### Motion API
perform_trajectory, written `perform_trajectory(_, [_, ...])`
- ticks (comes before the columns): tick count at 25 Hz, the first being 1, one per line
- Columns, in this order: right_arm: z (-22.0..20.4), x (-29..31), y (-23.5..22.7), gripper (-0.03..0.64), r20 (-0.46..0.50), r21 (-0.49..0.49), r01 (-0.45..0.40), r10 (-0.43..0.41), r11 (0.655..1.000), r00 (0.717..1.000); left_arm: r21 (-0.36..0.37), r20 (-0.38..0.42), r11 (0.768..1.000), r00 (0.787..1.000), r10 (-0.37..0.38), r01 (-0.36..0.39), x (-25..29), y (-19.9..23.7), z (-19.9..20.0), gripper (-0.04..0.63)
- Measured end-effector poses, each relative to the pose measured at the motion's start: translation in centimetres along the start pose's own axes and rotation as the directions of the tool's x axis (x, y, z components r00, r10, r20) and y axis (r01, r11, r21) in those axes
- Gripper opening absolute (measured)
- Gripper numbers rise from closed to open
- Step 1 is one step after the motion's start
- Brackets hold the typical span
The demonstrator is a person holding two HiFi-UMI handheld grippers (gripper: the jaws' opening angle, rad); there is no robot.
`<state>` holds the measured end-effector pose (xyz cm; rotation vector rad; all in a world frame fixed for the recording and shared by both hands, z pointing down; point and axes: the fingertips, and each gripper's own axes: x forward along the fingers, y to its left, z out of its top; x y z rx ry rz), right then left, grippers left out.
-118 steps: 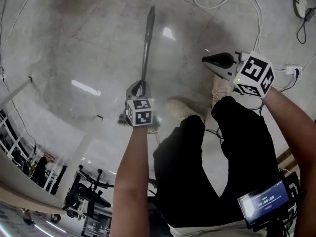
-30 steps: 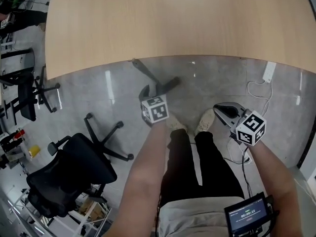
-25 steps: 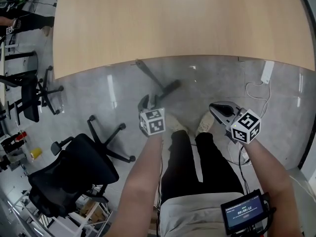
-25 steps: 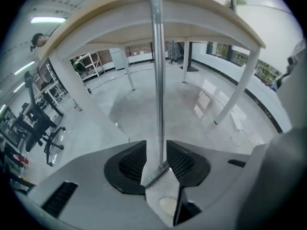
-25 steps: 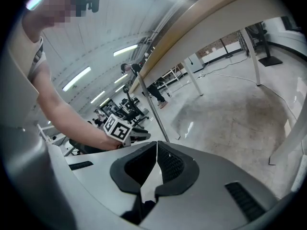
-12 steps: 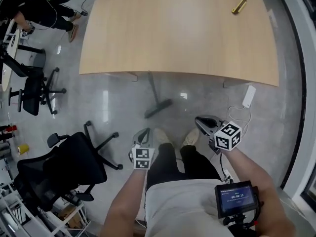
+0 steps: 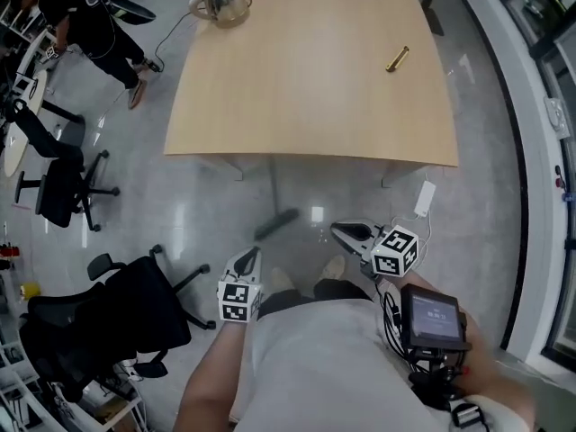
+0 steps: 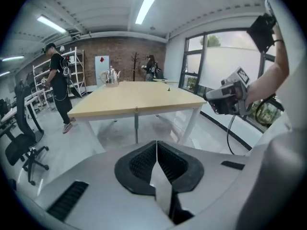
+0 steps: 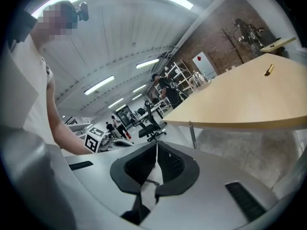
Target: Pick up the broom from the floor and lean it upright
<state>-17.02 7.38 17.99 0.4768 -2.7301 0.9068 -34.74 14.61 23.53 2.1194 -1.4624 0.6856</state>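
The broom stands tilted against the near edge of the wooden table (image 7: 306, 79); its grey handle (image 7: 273, 183) runs up to the edge and its dark head (image 7: 276, 224) rests on the floor. In the left gripper view the handle (image 8: 136, 124) rises to the tabletop straight ahead. My left gripper (image 7: 249, 256) is shut and empty, well short of the broom head, with its pads (image 8: 156, 153) pressed together. My right gripper (image 7: 341, 230) hangs to the right of the broom, shut too, nothing in it (image 9: 156, 153).
A metal kettle (image 7: 223, 0) and a small brass cylinder (image 7: 398, 58) lie on the table. A black office chair (image 7: 99, 318) stands at the left and a white power strip (image 7: 421, 199) lies on the floor at the right. People stand beyond the table (image 7: 90, 25).
The view has risen as the person stood up. Both grippers lifted away from the broom, which stays leaning on the table. The left jaws, open beside the broom before, are shut.
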Motion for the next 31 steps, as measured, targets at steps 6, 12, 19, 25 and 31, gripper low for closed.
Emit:
perform_trajectory(6, [3.1, 0.5, 3.4, 0.018, 0.073, -0.093, 0.036, -0.029, 0.995, 0.997, -0.028, 0.127, 0.998, 0.991, -0.044, 0.048, -3.9, 1.3, 3.4, 0.014])
perform_trajectory(12, [4.1, 0.1, 6.3, 0.018, 0.135, -0.121, 0.081, -0.065, 0.989, 0.989, 0.008, 0.198, 0.994, 0.974, -0.109, 0.110, -6.1, 0.8, 5.4, 0.014])
perform_trajectory(19, [4.8, -0.7, 8.5, 0.018, 0.189, -0.130, 0.125, -0.099, 0.984, 0.977, 0.009, 0.218, 0.989, 0.965, -0.148, 0.150, -6.9, 0.6, 5.7, 0.014])
perform_trajectory(25, [4.6, -1.0, 10.8, 0.018, 0.244, -0.147, 0.172, -0.132, 0.974, 0.961, 0.060, 0.241, 0.974, 0.944, -0.225, 0.217, -8.2, -0.6, 6.1, 0.014])
perform_trajectory(31, [3.3, 0.0, 11.9, 0.018, 0.263, -0.110, 0.234, -0.199, 0.966, 0.944, 0.090, 0.237, 0.954, 0.924, -0.300, 0.286, -9.3, 0.1, 5.8, 0.014])
